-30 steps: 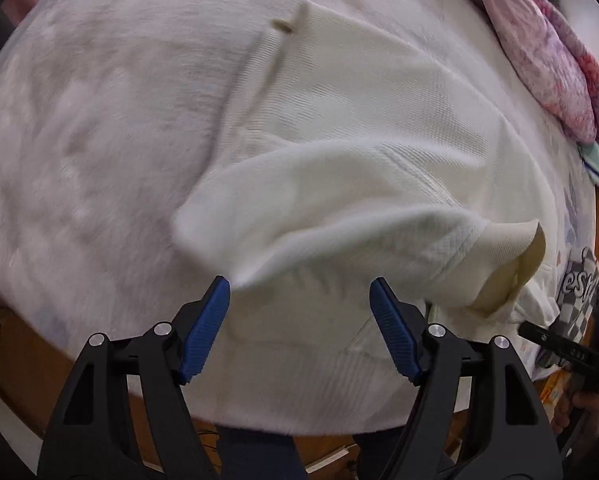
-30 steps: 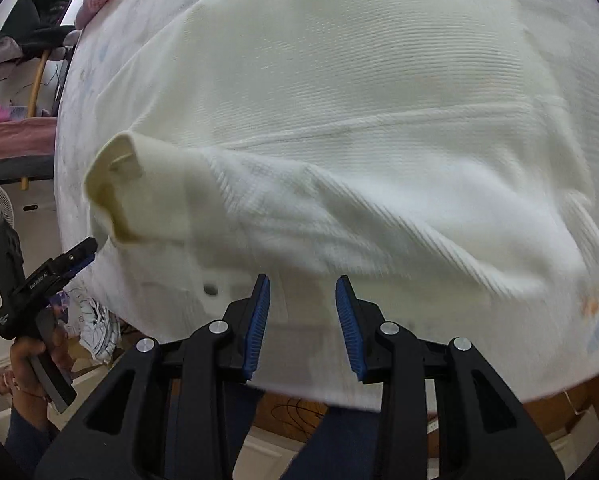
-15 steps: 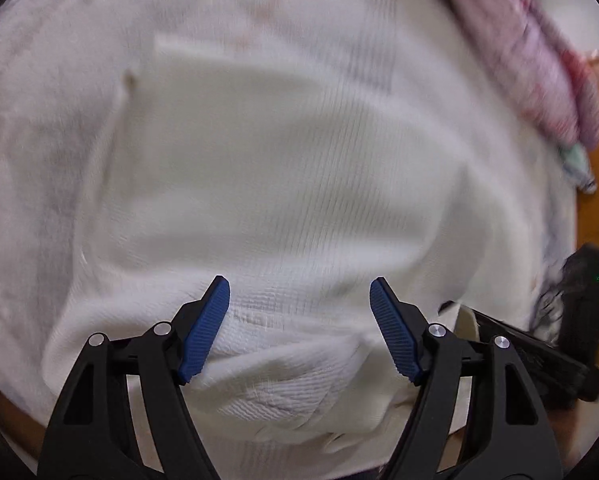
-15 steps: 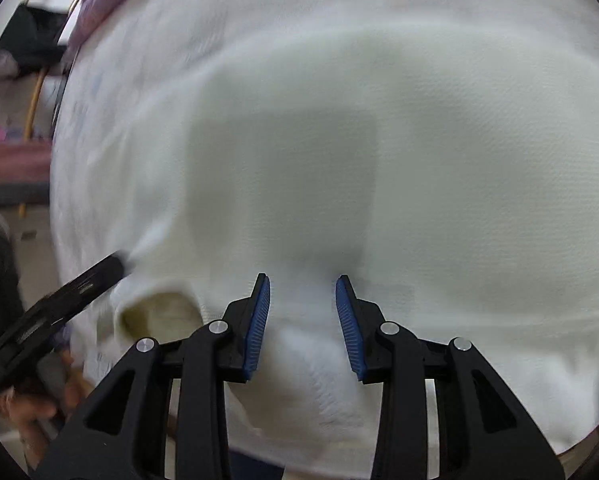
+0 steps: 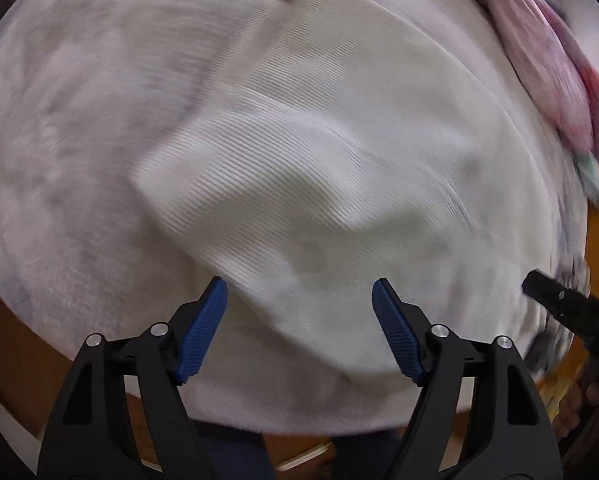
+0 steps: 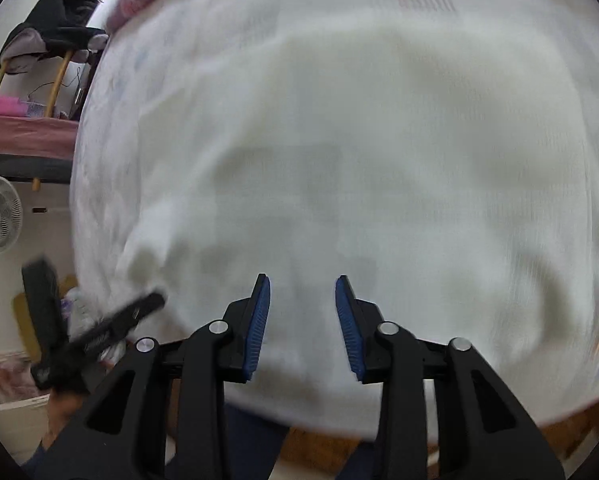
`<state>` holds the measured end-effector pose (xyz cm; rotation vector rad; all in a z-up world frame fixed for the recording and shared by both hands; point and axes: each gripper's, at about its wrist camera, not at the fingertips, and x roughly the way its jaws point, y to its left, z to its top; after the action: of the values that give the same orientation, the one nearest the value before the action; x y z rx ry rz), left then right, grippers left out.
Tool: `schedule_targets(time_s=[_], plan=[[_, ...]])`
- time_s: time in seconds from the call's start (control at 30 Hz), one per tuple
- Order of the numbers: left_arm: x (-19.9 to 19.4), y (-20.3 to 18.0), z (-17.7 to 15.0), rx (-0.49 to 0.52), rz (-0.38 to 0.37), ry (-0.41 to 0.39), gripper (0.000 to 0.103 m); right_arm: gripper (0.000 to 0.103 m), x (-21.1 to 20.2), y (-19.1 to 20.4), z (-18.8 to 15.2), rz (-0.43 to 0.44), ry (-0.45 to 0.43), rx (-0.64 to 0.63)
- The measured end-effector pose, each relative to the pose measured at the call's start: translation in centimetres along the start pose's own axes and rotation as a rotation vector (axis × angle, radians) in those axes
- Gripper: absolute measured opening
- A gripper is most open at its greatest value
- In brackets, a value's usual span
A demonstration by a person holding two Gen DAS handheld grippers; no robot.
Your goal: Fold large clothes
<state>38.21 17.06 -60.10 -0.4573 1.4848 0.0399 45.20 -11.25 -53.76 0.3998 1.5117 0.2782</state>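
While the cream ribbed sweater [image 5: 339,152] lies partly folded on the bed [image 5: 67,128], left tongs [image 5: 299,312] and right tongs [image 6: 302,320] hover released over its near edge; advise gripping both corners evenly before folding.

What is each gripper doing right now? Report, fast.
Left gripper: open, holding nothing, above the cream garment.
Right gripper: open, holding nothing.
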Motion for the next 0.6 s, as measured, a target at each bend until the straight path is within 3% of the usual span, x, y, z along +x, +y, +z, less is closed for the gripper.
schedule_targets(time_s=[0.03, 0.17, 0.3, 0.37, 0.47, 0.6], plan=[[-0.1, 1.0, 0.6, -0.061, -0.018, -0.021, 0.077, 0.010, 0.3, 0.3, 2.0, 0.003, -0.054, -0.002], [-0.5, 3.2, 2.1, -0.135, 0.009, -0.093, 0.080, 0.003, 2.3, 2.3, 8.2, -0.043, -0.132, -0.045], [-0.9, 5.6, 1.7, -0.177, -0.029, -0.106, 0.082, 0.001, 8.1, 1.5, 12.2, -0.155, -0.060, -0.046], [-0.4, 6.9, 0.8, -0.201, -0.046, -0.091, 0.083, 0.000, 9.9, 0.0, 12.3, -0.153, -0.046, -0.011], [0.2, 8.1, -0.2, -0.207, -0.060, -0.069, 0.083, 0.000, 9.2, -0.3, 11.0, -0.138, -0.054, 0.040], [1.7, 8.8, -1.3, -0.212, -0.119, -0.029, 0.083, 0.000, 9.1, 0.2, 4.3, -0.136, 0.020, 0.064]])
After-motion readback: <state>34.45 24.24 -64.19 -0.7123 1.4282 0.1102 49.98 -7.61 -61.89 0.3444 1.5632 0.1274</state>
